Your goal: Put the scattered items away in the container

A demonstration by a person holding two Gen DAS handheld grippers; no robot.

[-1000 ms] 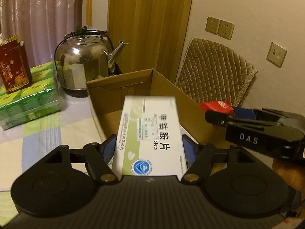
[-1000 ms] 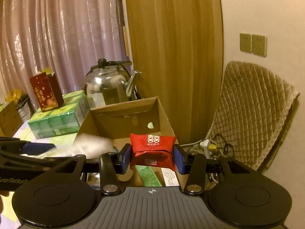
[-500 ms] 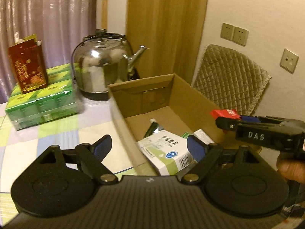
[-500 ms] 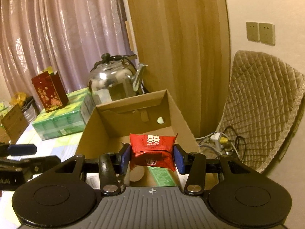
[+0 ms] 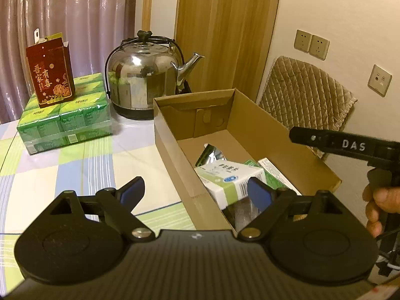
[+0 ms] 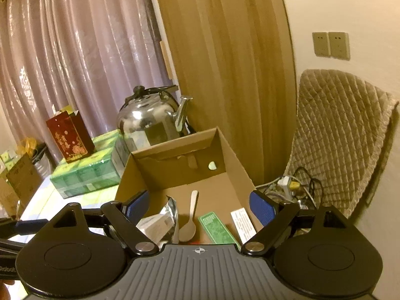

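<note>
Inside the cardboard box, which stands on the checked worktop just in front of the kettle, several small things already lie: a white and green medicine carton, a silver foil pouch, a pale plastic spoon, a flat green packet and a white paper strip. So a good part of the tidying seems done.

The left tool hangs over the near wall of the box with its jaws opening and nothing between the blue pads; the carton lies below them, free. The right tool is over the box too, jaws opening, with nothing between them.

On the part of the worktop that shows, I see no loose small item left, only the green tissue packs and the dark red gift bag on top of them, which look like things that belong there. Whether more items wait outside the views, I cannot tell.

The box is plain brown, open at the top, with low walls, and its far half is not filled.
</note>
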